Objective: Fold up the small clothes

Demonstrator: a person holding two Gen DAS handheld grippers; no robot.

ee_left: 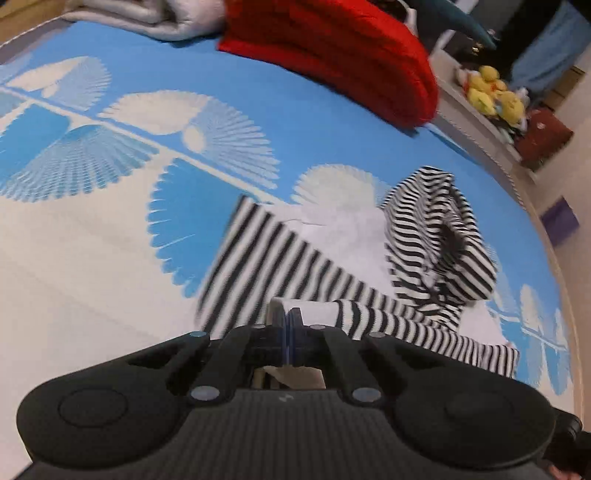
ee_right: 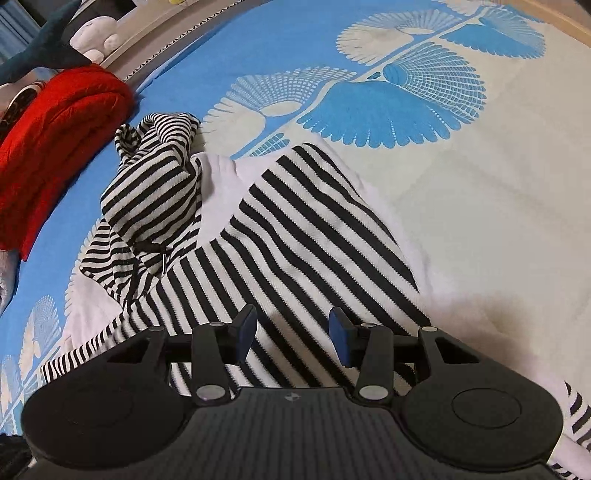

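Note:
A black-and-white striped top (ee_left: 280,258) with a white lining lies partly bunched on a blue and white patterned bedspread (ee_left: 110,240). Its hood end (ee_left: 439,236) is crumpled at the right. My left gripper (ee_left: 288,321) is shut, and the white cuff (ee_left: 317,310) of a striped sleeve sits pinched at its blue pads. In the right wrist view the same top (ee_right: 303,236) spreads under my right gripper (ee_right: 293,334). That gripper is open, with its blue pads (ee_right: 247,330) apart just above the striped cloth and nothing held.
A folded red blanket (ee_left: 343,55) lies at the far side of the bed, with a grey folded quilt (ee_left: 147,18) beside it. Yellow plush toys (ee_left: 491,92) sit on a ledge past the bed's edge. A dark plush shark (ee_right: 44,40) lies beyond the red blanket (ee_right: 55,140).

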